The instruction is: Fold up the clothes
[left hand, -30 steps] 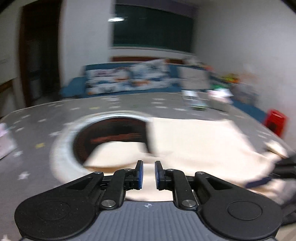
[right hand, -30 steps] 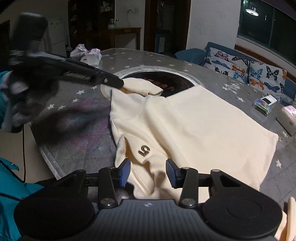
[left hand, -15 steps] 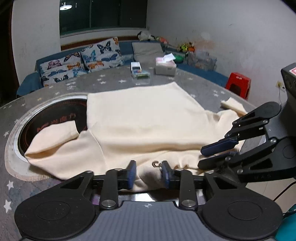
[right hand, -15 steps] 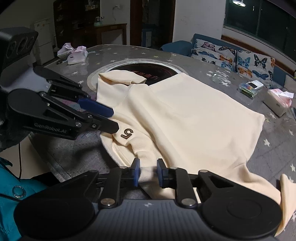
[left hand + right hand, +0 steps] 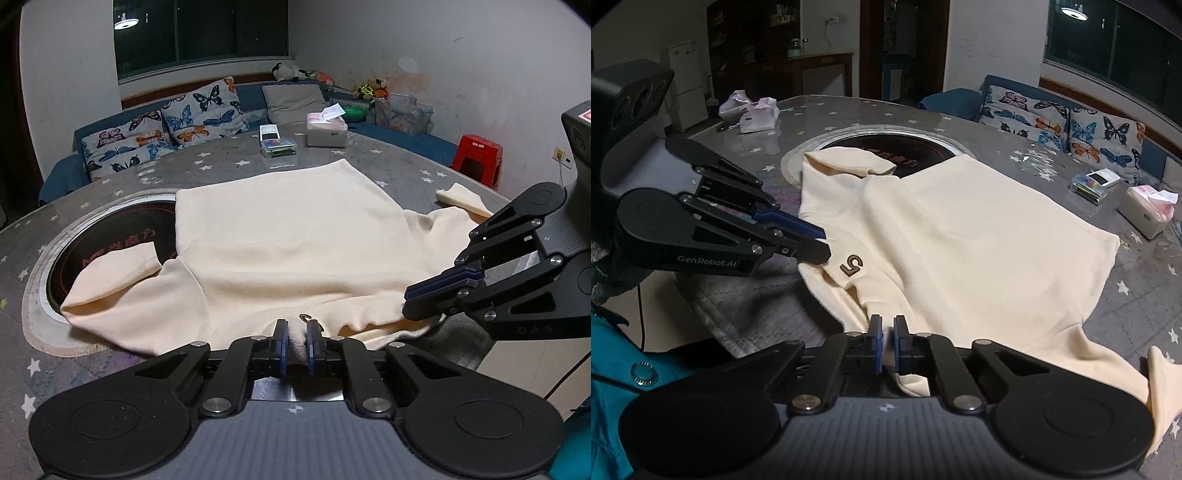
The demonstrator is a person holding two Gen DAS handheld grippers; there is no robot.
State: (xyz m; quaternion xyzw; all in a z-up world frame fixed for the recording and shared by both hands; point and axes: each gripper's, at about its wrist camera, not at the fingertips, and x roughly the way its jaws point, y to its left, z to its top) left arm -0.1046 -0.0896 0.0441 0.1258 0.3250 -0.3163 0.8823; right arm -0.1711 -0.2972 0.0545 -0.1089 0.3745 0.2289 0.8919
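Left gripper [image 5: 295, 341]: jaws pinched narrow on the near collar edge of the cream sweatshirt [image 5: 295, 251], a fold of cloth between the blue pads; the right wrist view shows its tips pressed against the fabric by the number patch [image 5: 851, 266].

Right gripper [image 5: 887, 343]: jaws drawn in tight on the same near edge, further along, cloth nipped between them; seen from the left wrist view [image 5: 424, 301] it bites the hem beside the right shoulder.

Why two grips: both hold the shoulder line at separate points, so I'd judge the garment can be lifted or dragged with that edge taut rather than bunching.

Where the garment is: spread on the grey star-print table [image 5: 406, 173], body reaching away from the grippers, partly covering the round dark inset [image 5: 110, 236] in the table's middle.

Sleeves: one sleeve [image 5: 114, 273] lies bent over the inset's rim; the other sleeve [image 5: 461, 197] trails off toward the table's edge, its cuff turned up.

Look of the cloth: thick, soft, pale cream, mostly flat with low ripples near the grips; not yet folded.

Far clutter: tissue box [image 5: 327, 129] and a small clear case [image 5: 279, 147] sit well apart from the hem.
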